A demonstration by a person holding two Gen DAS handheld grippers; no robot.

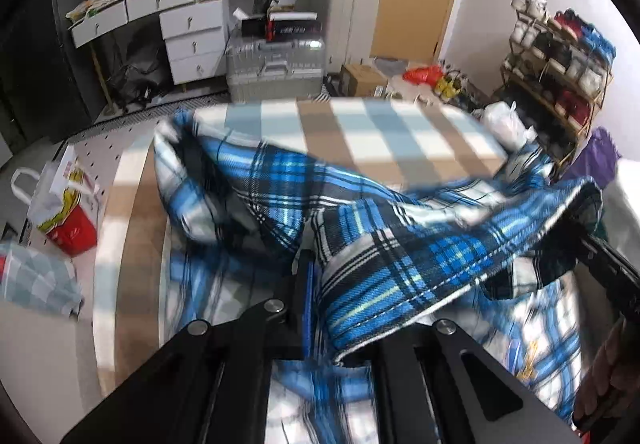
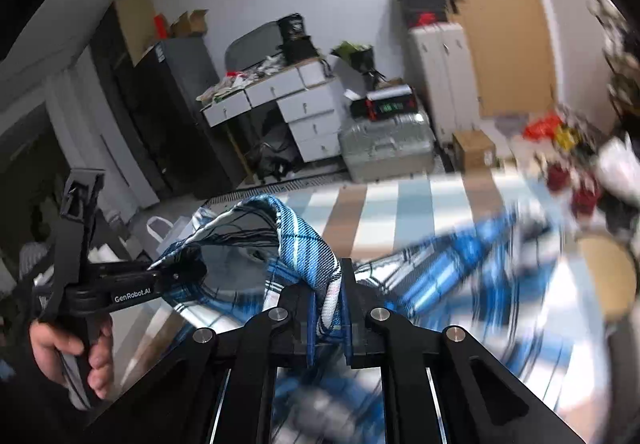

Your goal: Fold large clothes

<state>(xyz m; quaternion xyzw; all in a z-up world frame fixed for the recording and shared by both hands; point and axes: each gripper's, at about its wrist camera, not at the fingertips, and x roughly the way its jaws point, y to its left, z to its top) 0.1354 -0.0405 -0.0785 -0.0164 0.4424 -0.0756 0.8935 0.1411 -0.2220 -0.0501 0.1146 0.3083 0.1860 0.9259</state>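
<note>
Garment: a large blue, white and black plaid flannel shirt (image 1: 384, 244), bunched and lifted above a bed covered in a sheet of pale blue, tan and white checks (image 1: 400, 131); part of it trails on the sheet, and that part is blurred in both views.

Left tongs (image 1: 320, 296): black, with 2 fingers closed on a stitched hem of the shirt; the cloth runs up from the grip and drapes to the right over it.

Right tongs (image 2: 328, 308): black, with 2 fingers clamped together on a rolled fold of the shirt, loose dark threads hanging from the fold's underside.

Left hand (image 2: 72, 348): seen in the right wrist view, wrapped around the handle of the left tool, whose tip holds the far end of the same fold.

Span between grips: the cloth arches from one grip to the other, clear of the bed.

Beyond the bed: a white chest of drawers (image 1: 188, 31) with a cluttered top, a silver ribbed hard-shell suitcase (image 1: 276, 63) beside it, and a brown cardboard box (image 1: 362, 79) on the floor.

Right side: a wire shoe rack (image 1: 560, 59) filled with shoes.

Floor, left: a red and white shopping bag (image 1: 68, 203).
</note>
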